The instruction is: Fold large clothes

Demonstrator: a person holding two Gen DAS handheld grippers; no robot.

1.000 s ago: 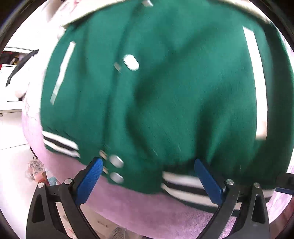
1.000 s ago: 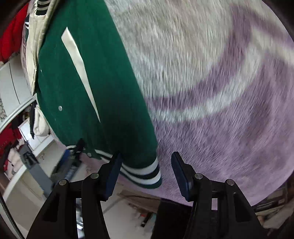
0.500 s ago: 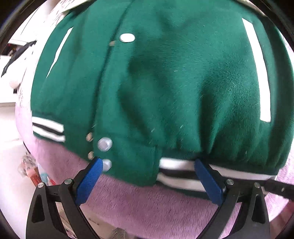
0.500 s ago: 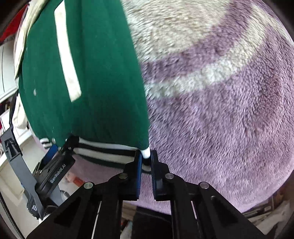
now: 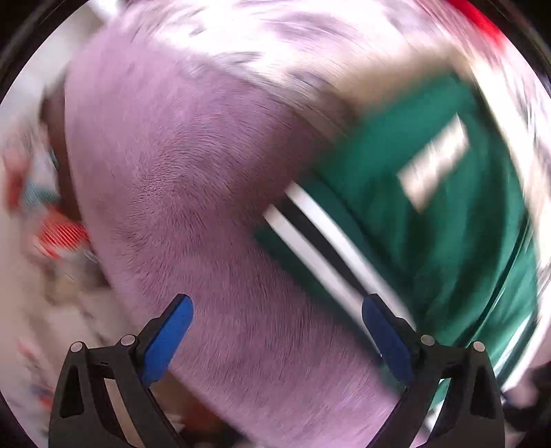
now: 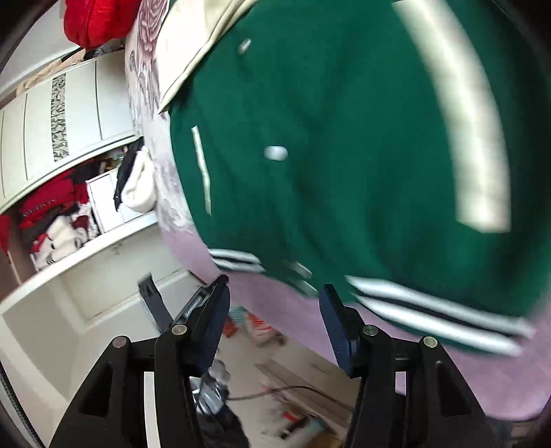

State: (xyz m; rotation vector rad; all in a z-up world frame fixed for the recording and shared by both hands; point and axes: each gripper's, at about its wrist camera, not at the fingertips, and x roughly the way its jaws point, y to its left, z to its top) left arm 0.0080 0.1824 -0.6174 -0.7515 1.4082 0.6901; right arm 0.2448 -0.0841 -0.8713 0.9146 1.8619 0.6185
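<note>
A green varsity jacket [image 6: 344, 144] with cream pocket strips, snap buttons and a cream collar lies flat on a purple fleece blanket [image 5: 206, 179]. Its black-and-white striped hem [image 6: 430, 313] faces me. My right gripper [image 6: 275, 286] hovers just below the hem near the snap placket. Its jaws are opening and nothing is between them. In the blurred left wrist view the jacket [image 5: 447, 220] sits at the right, its striped hem [image 5: 320, 234] running diagonally. My left gripper [image 5: 275, 299] stands open over bare blanket, left of the hem, holding nothing.
The bed's edge drops to a cluttered floor [image 6: 296, 386] with cables and packets. An open wardrobe [image 6: 69, 206] with red and white clothes stands at the left. A white bundle [image 6: 141, 186] rests at the bed's side, and a red item [image 6: 93, 24] lies above.
The right gripper, shut on the hem's corner half a second ago, has let go and slid left along the hem. The left gripper swung off the jacket onto bare blanket and rolled.
</note>
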